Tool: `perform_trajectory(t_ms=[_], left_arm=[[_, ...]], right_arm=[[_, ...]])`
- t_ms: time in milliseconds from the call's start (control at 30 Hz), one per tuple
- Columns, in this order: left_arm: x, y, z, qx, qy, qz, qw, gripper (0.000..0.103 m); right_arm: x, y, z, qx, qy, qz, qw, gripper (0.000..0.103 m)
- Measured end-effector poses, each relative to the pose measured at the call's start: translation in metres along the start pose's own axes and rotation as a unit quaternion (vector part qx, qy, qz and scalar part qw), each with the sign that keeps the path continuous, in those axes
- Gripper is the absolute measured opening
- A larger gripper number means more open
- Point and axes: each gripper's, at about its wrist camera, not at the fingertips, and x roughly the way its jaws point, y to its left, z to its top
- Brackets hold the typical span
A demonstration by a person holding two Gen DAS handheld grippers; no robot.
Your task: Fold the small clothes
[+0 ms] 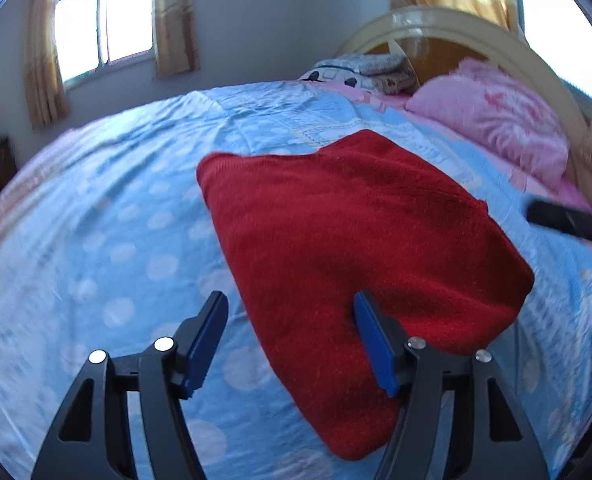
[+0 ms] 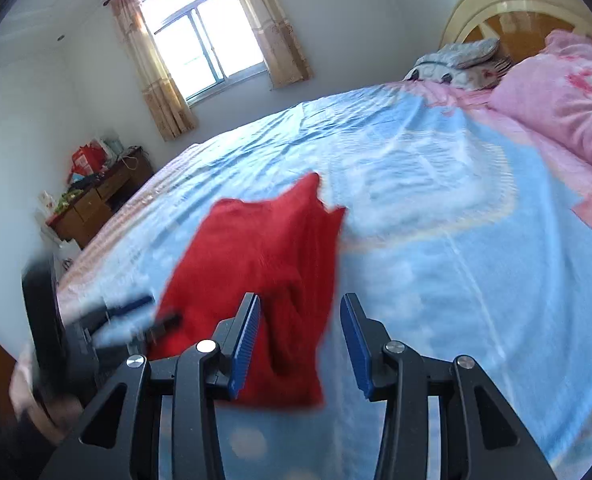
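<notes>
Your left gripper (image 1: 290, 344) hangs over the bed (image 1: 96, 240) w/ jaws apart, nothing pinched; the edge of the red garment (image 1: 356, 248) lies below, btwn the blue pads (image 1: 370, 340), not gripped. The garment is folded into a thick, roughly 4-sided bundle, flat on the blue polka-dot bedsheet (image 1: 128, 312) near mid-bed. Your right gripper (image 2: 300, 344) also has its jaws released, w/ a fold of the garment (image 2: 256, 264) beneath them, closer to the left pad (image 2: 246, 348); contact can't be judged thru blur. A pink pillow (image 1: 492, 120) sits at the headboard (image 1: 436, 24), folded bedding (image 1: 360, 68) beside it. By the window (image 2: 204, 44), a wooden desk (image 2: 96, 204) carries clutter incl. a red bag (image 2: 86, 160); its contents aren't visible.
</notes>
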Motion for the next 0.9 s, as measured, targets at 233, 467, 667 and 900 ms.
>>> perform_trajectory(t_ms=[233, 467, 667, 900], left_arm=[[0.0, -0.016, -0.007, 0.027, -0.012, 0.005, 0.9996, 0.068], [-0.022, -0.011, -0.026, 0.015, -0.011, -0.021, 0.9996, 0.076], [-0.036, -0.017, -0.052, 0.028, 0.013, -0.016, 0.9994, 0.084], [-0.014, 0.013, -0.045, -0.071, 0.062, 0.053, 0.9941, 0.101]], right_arm=[[0.083, 0.004, 0.027, 0.003, 0.092, -0.021, 0.996, 0.019], [0.074, -0.004, 0.011, -0.011, 0.07, -0.05, 0.996, 0.018], [0.082, -0.005, 0.012, -0.002, 0.073, -0.044, 0.996, 0.018], [0.079, -0.014, 0.009, 0.026, 0.07, -0.031, 0.997, 0.018]])
